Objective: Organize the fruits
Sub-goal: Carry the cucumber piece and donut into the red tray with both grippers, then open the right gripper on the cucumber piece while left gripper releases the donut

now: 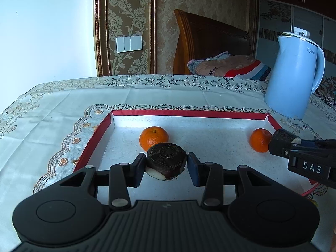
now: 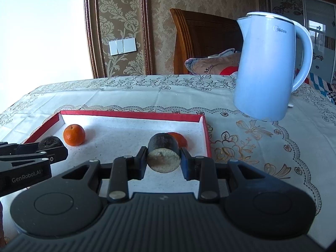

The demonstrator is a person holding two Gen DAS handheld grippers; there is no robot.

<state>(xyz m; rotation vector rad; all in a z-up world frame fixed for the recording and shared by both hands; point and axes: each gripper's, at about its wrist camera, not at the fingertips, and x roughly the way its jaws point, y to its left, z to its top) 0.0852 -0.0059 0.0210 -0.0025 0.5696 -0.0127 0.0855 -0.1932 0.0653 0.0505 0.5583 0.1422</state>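
Note:
A red-rimmed white tray lies on the tablecloth; it also shows in the right wrist view. Two tangerines sit in it: one at back left, one at right, half hidden in the right wrist view. My left gripper is shut on a dark brown water chestnut over the tray's left part. My right gripper is shut on a second dark water chestnut, cut pale face toward the camera, just in front of the right tangerine. Each gripper shows in the other's view.
A light blue electric kettle stands on the table behind and right of the tray. The embroidered tablecloth covers the table. A wooden headboard and pillow lie beyond the far edge.

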